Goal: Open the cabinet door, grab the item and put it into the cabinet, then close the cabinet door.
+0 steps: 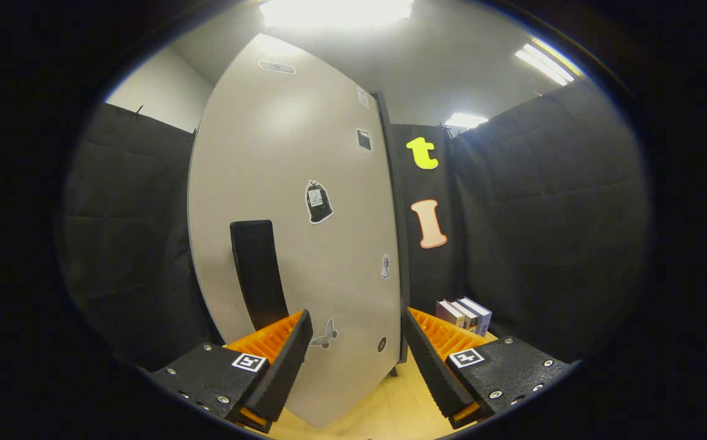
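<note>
The gripper (356, 360) is gaping wide, holding nothing, with the cabinet door (292, 183) standing just ahead of its fingers.

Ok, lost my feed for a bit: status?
Gripper open, empty, facing cabinet door. Door handle just beyond fingers. Boxes on table beside cabinet, untouched.

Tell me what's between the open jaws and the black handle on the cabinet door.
Nothing: in the gripper view, the gripper is open, and bare grey cabinet door runs up to the black handle beyond its left finger.
</note>
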The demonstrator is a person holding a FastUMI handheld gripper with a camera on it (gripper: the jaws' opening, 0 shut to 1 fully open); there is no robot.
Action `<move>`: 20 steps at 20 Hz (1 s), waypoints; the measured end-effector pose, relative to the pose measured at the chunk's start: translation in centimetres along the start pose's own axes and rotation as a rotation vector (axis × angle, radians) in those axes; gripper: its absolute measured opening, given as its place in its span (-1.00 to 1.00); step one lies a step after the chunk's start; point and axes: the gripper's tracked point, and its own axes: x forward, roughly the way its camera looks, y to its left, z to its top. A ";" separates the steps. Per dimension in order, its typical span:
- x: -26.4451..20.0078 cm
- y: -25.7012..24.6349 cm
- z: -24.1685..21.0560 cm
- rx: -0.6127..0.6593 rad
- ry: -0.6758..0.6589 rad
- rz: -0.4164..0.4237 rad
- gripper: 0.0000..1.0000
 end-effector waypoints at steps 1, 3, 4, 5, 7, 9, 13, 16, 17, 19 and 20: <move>0.5 0.7 -0.1 0.004 0.004 0.015 0.86; 1.4 2.2 -0.4 0.014 0.011 0.047 0.86; 2.0 3.0 -0.4 0.018 0.010 0.061 0.86; 2.6 3.9 -0.4 0.021 0.007 0.074 0.86; 3.7 5.6 -0.6 0.029 0.012 0.102 0.86; 4.8 7.3 -0.7 0.041 0.016 0.129 0.86; 6.6 9.3 -1.9 0.046 0.051 0.160 0.86; 6.7 9.4 -2.4 0.028 0.057 0.156 0.87; 6.4 9.3 -2.3 0.025 0.052 0.153 0.87; 5.4 8.4 -1.7 0.018 0.035 0.133 0.87; 4.6 7.7 -1.4 0.011 0.024 0.121 0.87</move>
